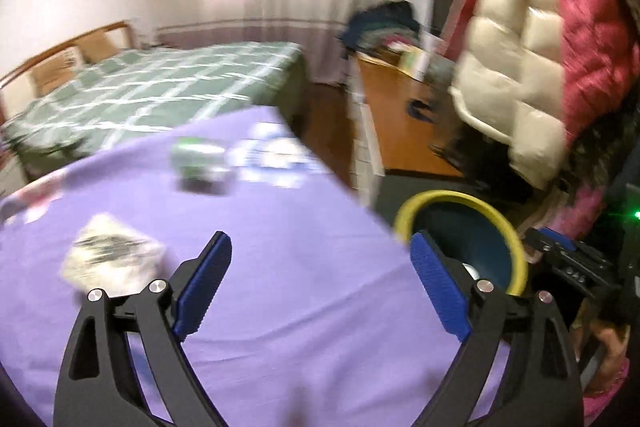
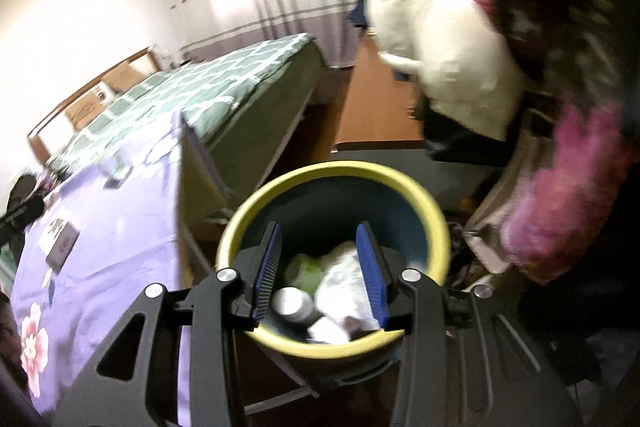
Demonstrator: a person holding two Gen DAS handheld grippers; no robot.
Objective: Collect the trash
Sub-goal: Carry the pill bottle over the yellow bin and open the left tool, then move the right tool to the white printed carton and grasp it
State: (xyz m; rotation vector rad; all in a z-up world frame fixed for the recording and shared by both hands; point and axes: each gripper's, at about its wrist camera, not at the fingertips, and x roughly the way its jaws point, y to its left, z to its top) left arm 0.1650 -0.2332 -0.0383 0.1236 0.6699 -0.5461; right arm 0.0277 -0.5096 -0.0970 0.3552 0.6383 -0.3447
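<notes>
In the left wrist view my left gripper (image 1: 320, 237) stands wide open over the purple tablecloth (image 1: 304, 307), with nothing between its blue pads (image 1: 208, 283). A crumpled pale wrapper (image 1: 112, 255) lies just left of it. Farther back are a blurred green-and-white container (image 1: 200, 159) and white-and-blue packaging (image 1: 272, 159). The yellow-rimmed bin (image 1: 460, 203) stands off the table's right edge. In the right wrist view my right gripper (image 2: 319, 227) hovers open above the bin (image 2: 336, 171). Inside lie white crumpled paper (image 2: 344, 283), a white bottle (image 2: 292, 303) and something green (image 2: 308, 267).
A bed with a green checked cover (image 1: 160, 87) stands behind the table, and a wooden desk (image 1: 396, 107) to its right. Cream and pink padded jackets (image 1: 520, 67) hang above the bin. A fluffy pink sleeve (image 2: 560, 207) is close at the right. Flat dark items (image 2: 60, 239) lie on the cloth.
</notes>
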